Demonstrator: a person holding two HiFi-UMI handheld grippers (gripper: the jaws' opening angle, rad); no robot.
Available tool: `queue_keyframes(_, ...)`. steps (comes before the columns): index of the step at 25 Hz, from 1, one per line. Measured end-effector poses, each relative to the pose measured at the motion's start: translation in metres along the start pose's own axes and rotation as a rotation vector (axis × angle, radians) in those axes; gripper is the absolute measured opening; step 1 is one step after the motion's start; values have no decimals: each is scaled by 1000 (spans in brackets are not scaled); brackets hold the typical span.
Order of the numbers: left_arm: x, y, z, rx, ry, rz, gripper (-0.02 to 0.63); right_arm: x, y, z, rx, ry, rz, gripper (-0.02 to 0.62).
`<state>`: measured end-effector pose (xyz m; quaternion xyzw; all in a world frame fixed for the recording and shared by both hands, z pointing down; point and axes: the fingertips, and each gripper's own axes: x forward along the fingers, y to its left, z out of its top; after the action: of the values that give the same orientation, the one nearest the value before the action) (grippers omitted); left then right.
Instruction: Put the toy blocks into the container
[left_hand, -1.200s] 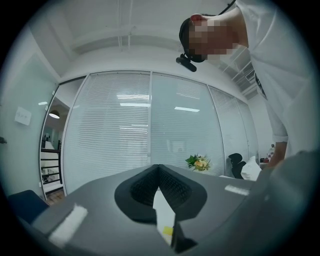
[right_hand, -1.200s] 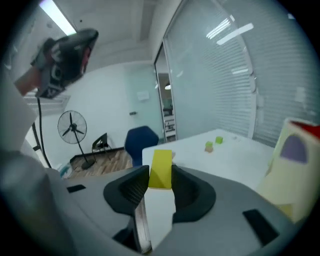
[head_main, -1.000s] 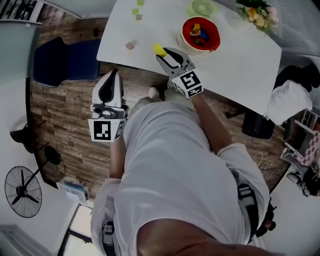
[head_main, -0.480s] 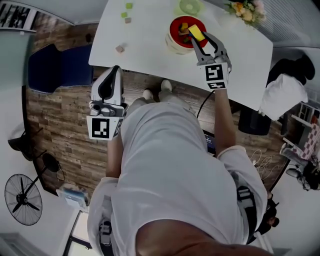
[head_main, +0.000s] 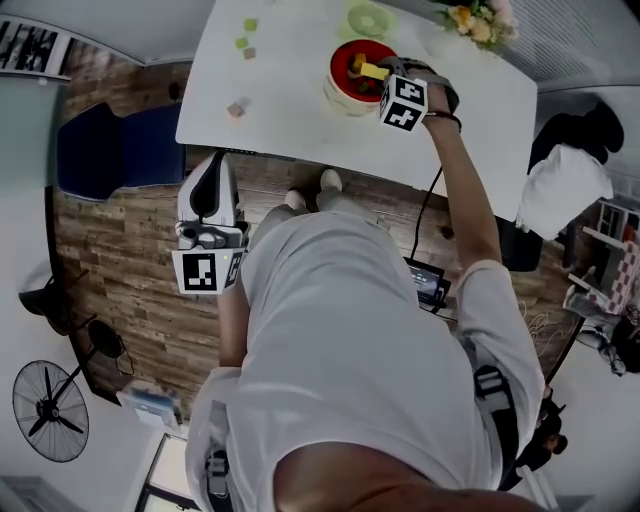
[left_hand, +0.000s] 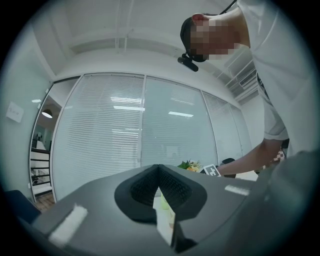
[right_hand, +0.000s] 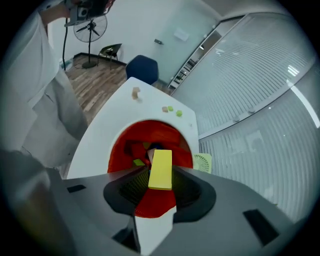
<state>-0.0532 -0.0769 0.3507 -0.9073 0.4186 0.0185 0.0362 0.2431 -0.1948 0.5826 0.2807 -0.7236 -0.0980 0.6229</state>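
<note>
My right gripper (right_hand: 160, 184) pinches the yellow block (right_hand: 161, 169) over the red bowl (right_hand: 120, 149), centre frame, for dropping in; left gripper (left_hand: 159, 171) pressed together, empty.

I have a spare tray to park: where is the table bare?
Bare: the white table right of the red bowl, and the stretch between bowl and loose blocks. Crowded: the bowl itself, with the right gripper holding a yellow block over it.

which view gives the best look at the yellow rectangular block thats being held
The right gripper view: the yellow rectangular block sits centre frame, clamped between the right gripper's jaws above the red bowl. The head view shows just a small yellow sliver. The left gripper view misses it.
</note>
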Motion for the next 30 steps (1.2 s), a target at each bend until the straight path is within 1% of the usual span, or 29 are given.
queue_keyframes(2,-2,1,0,-1,1,12,-11,8,1,-1,-10,11,26,147)
queue_keyframes(3,-2,2,0,-2,2,17,-11,10,1,0,3,7,37,176)
queue_keyframes(4,-3,3,-1,-2,2,22,-11,10,0,1,21,-2,47,202)
queue_keyframes(6,-4,6,-1,-3,4,34,-11,7,-5,4,63,-30,51,219)
queue_keyframes(8,-5,7,-3,-5,9,46,-11,-3,-13,12,138,-99,34,210)
queue_keyframes(9,-4,8,-4,-6,11,51,-11,-12,-17,20,203,-164,27,202)
queue_keyframes(11,-2,10,-6,-8,14,57,-11,-36,-25,44,362,-340,16,196)
queue_keyframes(13,0,14,-8,-10,20,67,-11,-64,-30,75,502,-529,-2,199)
queue_keyframes(14,0,17,-9,-11,23,75,-11,-77,-29,94,555,-617,-7,198)
queue_keyframes(16,-2,24,-11,-9,27,91,-11,-96,-19,136,621,-759,-1,213)
queue_keyframes(17,-3,28,-11,-8,31,101,-11,-100,-9,158,632,-804,12,218)
queue_keyframes(18,-5,31,-12,-6,36,113,-11,-99,2,179,632,-830,32,238)
queue_keyframes(20,-10,36,-12,-4,47,141,-11,-84,28,216,626,-842,82,279)
queue_keyframes(21,-14,38,-12,-4,52,157,-11,-70,40,231,626,-832,104,315)
queue_keyframes(24,-25,44,-9,-8,61,205,-11,-17,67,262,641,-762,138,356)
queue_keyframes(27,-38,49,-4,-17,62,262,-11,40,84,282,649,-676,167,369)
queue_keyframes(30,-50,51,-3,-22,75,305,-11,91,99,300,618,-573,207,380)
